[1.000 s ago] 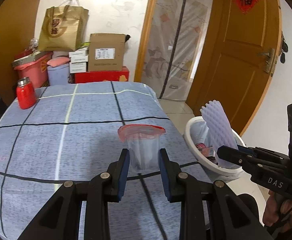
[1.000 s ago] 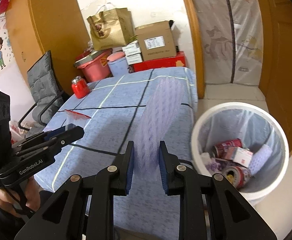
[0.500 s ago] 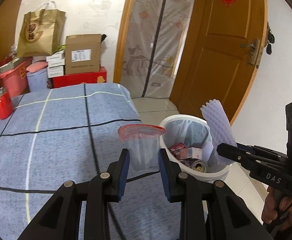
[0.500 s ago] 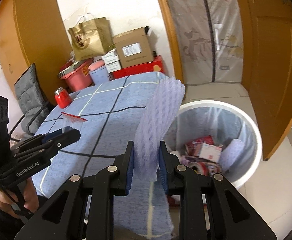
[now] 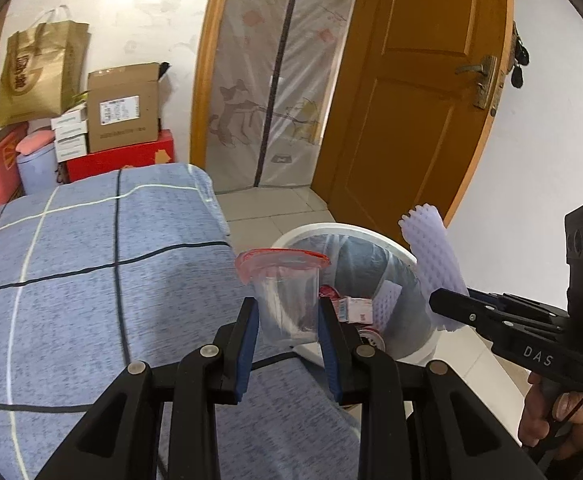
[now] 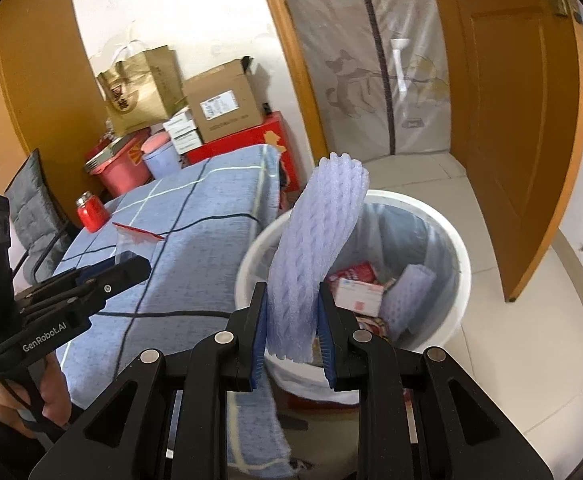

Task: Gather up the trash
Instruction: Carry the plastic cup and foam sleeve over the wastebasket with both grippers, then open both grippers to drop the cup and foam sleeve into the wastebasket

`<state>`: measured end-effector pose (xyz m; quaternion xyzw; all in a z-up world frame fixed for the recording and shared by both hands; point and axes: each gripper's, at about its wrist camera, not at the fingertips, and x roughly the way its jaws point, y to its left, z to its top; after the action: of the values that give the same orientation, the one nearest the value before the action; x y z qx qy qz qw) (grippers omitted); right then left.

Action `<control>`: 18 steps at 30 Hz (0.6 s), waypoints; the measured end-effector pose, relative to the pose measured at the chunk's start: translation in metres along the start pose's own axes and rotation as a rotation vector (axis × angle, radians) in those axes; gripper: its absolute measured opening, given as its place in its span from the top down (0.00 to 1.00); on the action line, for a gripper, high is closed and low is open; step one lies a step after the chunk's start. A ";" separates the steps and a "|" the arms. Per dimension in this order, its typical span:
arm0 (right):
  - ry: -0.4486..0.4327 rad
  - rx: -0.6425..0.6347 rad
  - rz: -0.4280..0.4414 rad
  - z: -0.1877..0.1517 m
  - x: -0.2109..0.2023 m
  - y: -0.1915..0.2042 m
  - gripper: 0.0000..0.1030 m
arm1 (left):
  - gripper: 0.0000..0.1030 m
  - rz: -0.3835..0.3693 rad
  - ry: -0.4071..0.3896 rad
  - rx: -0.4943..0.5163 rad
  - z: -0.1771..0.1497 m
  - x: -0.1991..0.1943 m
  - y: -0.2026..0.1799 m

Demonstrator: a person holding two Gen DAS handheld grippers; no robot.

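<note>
The table cloth point(image 5: 91, 280) is mottled blue-grey, crossed by a grid of black and white lines. The clear plastic cup point(image 5: 287, 300) has a red rim. At about three o'clock from it, the foam net sleeve point(image 6: 311, 248) is pale lilac — a knobbly woven texture. The bin point(image 6: 447, 320) is white with a translucent liner; red-and-white cartons lie inside. At ten o'clock, a red tin point(image 6: 89, 212) with a silver lid. Both grippers are black with blue pads point(image 6: 259, 332) — the door point(image 5: 411, 100) is orange-brown.
</note>
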<state>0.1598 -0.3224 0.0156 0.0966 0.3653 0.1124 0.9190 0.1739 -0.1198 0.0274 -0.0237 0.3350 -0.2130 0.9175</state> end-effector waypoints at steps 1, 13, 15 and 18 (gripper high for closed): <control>0.002 0.004 -0.002 0.000 0.001 -0.003 0.77 | 0.71 -0.005 0.004 0.004 0.001 0.004 -0.002; 0.040 0.022 -0.018 -0.001 0.018 -0.024 0.77 | 0.71 -0.057 0.069 0.035 0.006 0.052 -0.019; 0.046 0.026 -0.021 -0.001 0.021 -0.026 0.77 | 0.70 -0.067 0.081 0.039 0.006 0.061 -0.021; 0.052 0.030 -0.024 -0.001 0.024 -0.030 0.77 | 0.70 -0.078 0.099 0.044 0.007 0.071 -0.023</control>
<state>0.1806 -0.3439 -0.0084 0.1028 0.3920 0.0985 0.9089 0.2181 -0.1705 -0.0061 -0.0062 0.3743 -0.2568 0.8910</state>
